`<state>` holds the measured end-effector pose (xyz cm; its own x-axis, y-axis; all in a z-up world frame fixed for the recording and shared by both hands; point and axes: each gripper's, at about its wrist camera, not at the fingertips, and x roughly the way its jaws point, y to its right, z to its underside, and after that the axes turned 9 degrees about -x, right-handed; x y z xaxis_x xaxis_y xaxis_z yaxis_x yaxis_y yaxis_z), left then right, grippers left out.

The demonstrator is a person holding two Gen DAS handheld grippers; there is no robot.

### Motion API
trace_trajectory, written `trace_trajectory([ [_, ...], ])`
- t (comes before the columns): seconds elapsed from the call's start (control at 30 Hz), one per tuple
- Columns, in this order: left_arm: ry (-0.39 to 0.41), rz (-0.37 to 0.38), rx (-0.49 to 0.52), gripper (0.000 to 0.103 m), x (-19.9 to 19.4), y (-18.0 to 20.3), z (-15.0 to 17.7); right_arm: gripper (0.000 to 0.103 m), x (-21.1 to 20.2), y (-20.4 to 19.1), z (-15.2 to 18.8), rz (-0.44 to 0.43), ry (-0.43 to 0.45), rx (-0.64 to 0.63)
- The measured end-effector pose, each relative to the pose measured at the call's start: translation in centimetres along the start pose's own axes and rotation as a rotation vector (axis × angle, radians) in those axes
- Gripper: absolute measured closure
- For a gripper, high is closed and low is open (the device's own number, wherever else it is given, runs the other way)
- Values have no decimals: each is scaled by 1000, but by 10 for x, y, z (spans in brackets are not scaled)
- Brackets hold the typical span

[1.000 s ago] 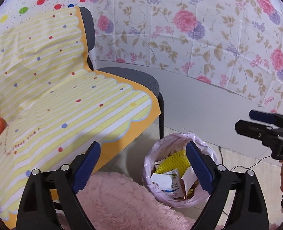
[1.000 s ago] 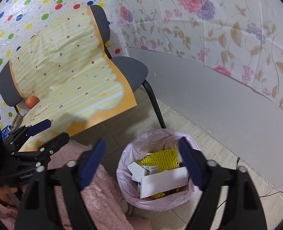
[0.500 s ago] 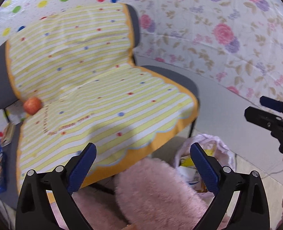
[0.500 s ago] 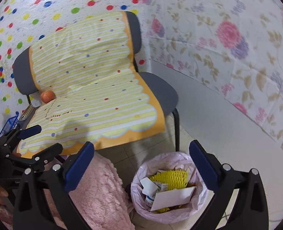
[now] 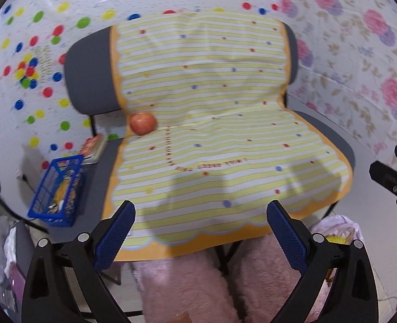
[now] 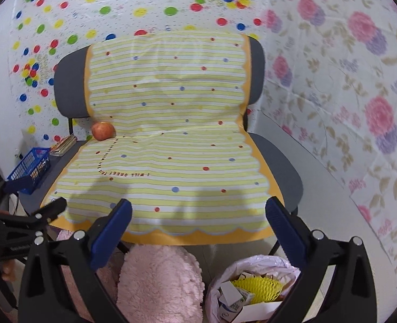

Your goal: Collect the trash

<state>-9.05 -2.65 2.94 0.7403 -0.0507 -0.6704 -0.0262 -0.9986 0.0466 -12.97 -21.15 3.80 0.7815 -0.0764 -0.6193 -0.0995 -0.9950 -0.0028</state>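
Note:
A bin lined with a pink bag [image 6: 255, 262] stands on the floor at the chair's right front leg, holding yellow foam netting [image 6: 257, 286] and white cartons [image 6: 234, 297]; only its rim [image 5: 338, 224] shows in the left wrist view. My left gripper [image 5: 201, 238] is open and empty, raised in front of the chair seat. My right gripper [image 6: 198, 234] is open and empty too, above and behind the bin. Each gripper shows at the edge of the other's view. A red apple [image 5: 142, 123] [image 6: 103, 130] lies at the back left of the seat.
A grey chair [image 6: 280, 161] carries a yellow striped cloth [image 6: 171, 140]. A pink fluffy cushion [image 6: 158, 280] lies under its front edge. A blue basket [image 5: 57, 189] and a small flat packet [image 6: 63, 145] sit at the left. Patterned sheets cover the walls.
Both grippers rose and swung left, from over the bin to facing the chair seat. The bin slid to the lower right of both views. Both stay open and empty.

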Motion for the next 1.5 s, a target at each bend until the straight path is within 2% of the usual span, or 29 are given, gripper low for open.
trace_trajectory([
  [0.13, 13, -44, -35, 6, -8, -20, -5, 6, 4, -16, -6, -38, -4, -18],
  [0.3, 29, -58, -60, 6, -15, -33, -10, 6, 4, -26, -15, -64, 5, -32],
  [1.5, 24, -56, -66, 6, -11, -37, -12, 6, 8, -26, -16, -61, -3, -5],
])
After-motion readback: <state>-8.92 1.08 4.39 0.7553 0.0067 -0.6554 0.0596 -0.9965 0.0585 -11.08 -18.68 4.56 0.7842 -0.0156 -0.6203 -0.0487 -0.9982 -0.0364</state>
